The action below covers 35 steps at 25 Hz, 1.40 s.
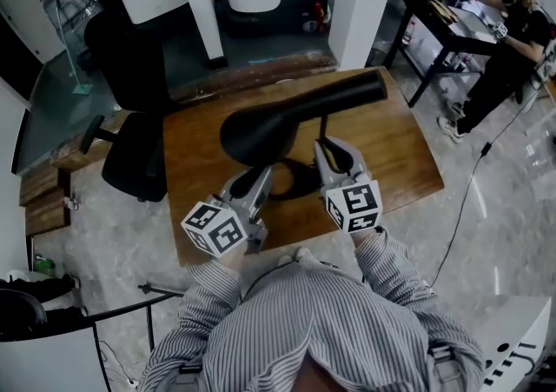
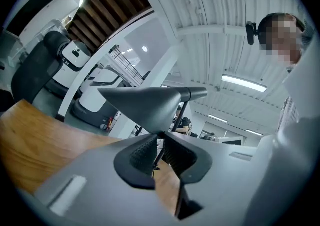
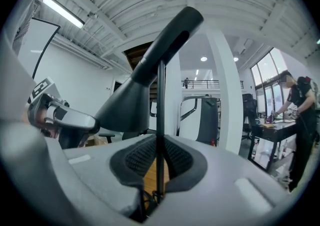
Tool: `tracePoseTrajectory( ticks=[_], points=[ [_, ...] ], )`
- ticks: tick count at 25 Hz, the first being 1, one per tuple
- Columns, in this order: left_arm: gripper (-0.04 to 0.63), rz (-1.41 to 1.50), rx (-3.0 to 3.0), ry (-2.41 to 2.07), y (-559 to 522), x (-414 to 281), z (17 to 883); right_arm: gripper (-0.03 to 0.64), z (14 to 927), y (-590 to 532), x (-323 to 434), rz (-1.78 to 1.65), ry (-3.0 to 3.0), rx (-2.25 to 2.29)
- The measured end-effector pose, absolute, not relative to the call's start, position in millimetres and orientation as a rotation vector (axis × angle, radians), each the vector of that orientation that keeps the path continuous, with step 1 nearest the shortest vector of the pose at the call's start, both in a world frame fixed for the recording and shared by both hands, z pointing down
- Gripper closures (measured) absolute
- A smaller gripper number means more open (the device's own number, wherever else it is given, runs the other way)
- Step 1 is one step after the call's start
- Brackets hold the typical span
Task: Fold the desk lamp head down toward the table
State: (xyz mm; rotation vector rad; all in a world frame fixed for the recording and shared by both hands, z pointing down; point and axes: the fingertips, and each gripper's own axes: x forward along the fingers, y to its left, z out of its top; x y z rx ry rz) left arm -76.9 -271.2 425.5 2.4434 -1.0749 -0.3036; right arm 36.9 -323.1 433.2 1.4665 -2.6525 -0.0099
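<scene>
We are standing at the table, with a gripper in each hand and the lamp straight ahead at 12 o'clock. The lamp head is lying nearly level above the table. Its wide shade end is pointing toward 8 o'clock in the head view and its narrow neck toward 2 o'clock. The stem is rising upright from the base, which is resting near the middle of the table.

We are closing the right gripper on the stem. In the right gripper view the stem is running straight up between the jaws of the right gripper, and both pads are pressing against it. The lamp head is slanting toward 1 o'clock above it.

The left gripper is reaching under the shade at 10 o'clock from the base. In the left gripper view its jaws are standing close together, and the lower edge of the lamp head is dipping into the narrow gap. They seem to be pinching that edge, though the contact is partly hidden.

A chair is standing at 9 o'clock beside the table, and a person is working at another desk at 2 o'clock.
</scene>
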Motion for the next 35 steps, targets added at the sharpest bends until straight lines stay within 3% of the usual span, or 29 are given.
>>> tracePoseTrajectory(
  ticks=[18,35],
  points=[
    [0.554,-0.239,2.409,-0.957,-265,-35,449,0.575,434,-323,38,0.000,-2.641,1.491],
    [0.560,-0.046,2.601,-1.187,-247,-18,444,0.575,430,-270,49,-0.017,-2.668,1.427]
  ],
)
